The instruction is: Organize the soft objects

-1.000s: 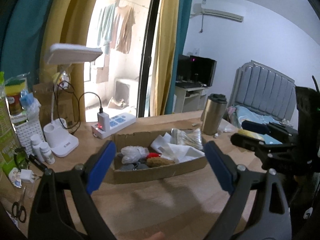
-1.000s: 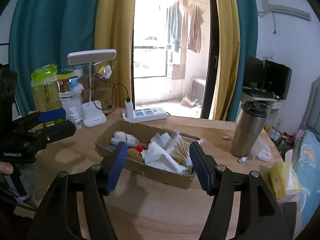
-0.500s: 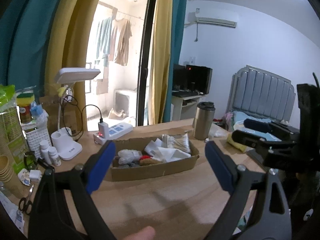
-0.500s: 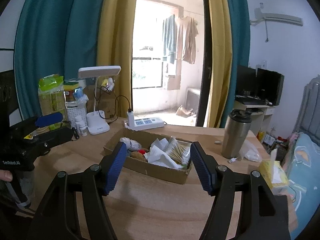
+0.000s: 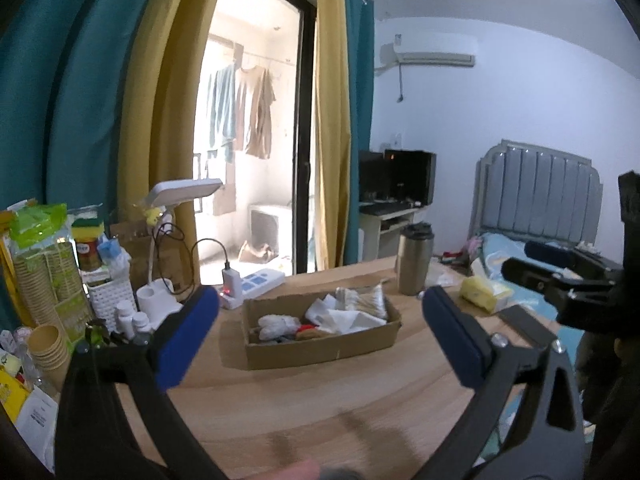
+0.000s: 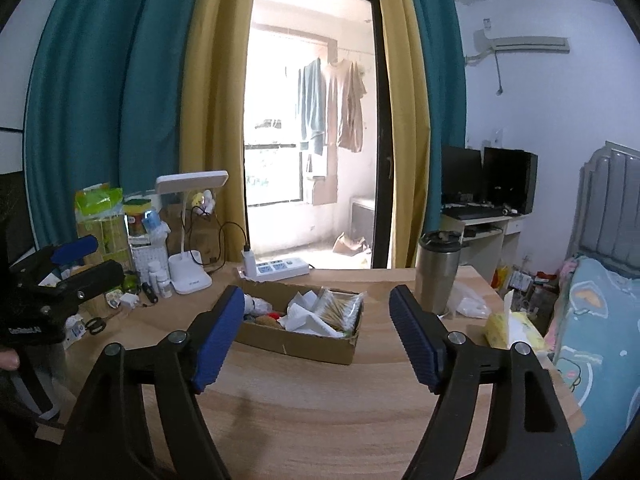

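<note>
Only the left view shows stacked paper cups (image 5: 44, 346), while the cardboard box (image 5: 320, 346) mid-surface holds tissues, cotton swabs (image 6: 340, 308) and soft bits, beyond both grippers' (image 5: 320, 330) (image 6: 316, 332) empty, widening fingers.

Wooden table (image 6: 320, 412) bears cardboard box (image 6: 296, 342), tumbler (image 6: 437, 276).

place: home bedroom | signs: bed (image 6: 600, 320), curtains (image 6: 100, 120), laundry (image 6: 332, 104), air conditioner (image 5: 436, 50)
</note>
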A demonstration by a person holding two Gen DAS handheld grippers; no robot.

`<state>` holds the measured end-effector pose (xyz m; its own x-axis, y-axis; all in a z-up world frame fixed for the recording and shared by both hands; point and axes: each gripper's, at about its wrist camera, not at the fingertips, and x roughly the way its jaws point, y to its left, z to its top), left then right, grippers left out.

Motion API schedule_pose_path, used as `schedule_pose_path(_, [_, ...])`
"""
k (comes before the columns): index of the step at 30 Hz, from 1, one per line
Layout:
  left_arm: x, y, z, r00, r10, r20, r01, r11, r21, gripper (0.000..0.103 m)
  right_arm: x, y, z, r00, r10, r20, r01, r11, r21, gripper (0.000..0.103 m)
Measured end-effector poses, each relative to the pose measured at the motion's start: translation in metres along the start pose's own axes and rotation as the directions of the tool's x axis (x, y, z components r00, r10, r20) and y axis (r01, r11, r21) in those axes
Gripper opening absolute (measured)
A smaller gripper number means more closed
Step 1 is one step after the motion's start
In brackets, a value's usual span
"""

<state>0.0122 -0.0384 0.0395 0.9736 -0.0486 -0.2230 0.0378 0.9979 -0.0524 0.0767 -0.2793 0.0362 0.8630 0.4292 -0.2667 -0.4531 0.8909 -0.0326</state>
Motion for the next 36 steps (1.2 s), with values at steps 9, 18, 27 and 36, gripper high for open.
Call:
schedule_pose_path(9, [-0.028,-0.005,0.011,0.999,0.006,0.045,-0.005,1.0,-0.019,0.103,-0.03,0.007,0.006,0.999,-0.014,0.049,0.015,1.0,-0.025,0.08])
schedule_pose_path(18, [-0.038,-0.003,0.018,0.998,0.021,0.061,-0.019,0.999,-0.032,0.103,-0.046,0.007,0.011,0.997,-0.028,0.076,0.031,0.999,-0.034,0.081])
schedule_pose_path(27, [-0.043,0.0,0.017,0.998,0.03,0.058,-0.027,0.998,-0.056,0.103,-0.047,0.007,0.011,0.997,-0.024,0.077,0.026,0.999,-0.028,0.081])
schedule_pose_path(36, [-0.045,0.0,0.017,0.998,0.032,0.059,-0.029,0.998,-0.053,0.103,-0.045,0.009,0.014,0.997,-0.012,0.076,0.014,1.0,-0.028,0.081])
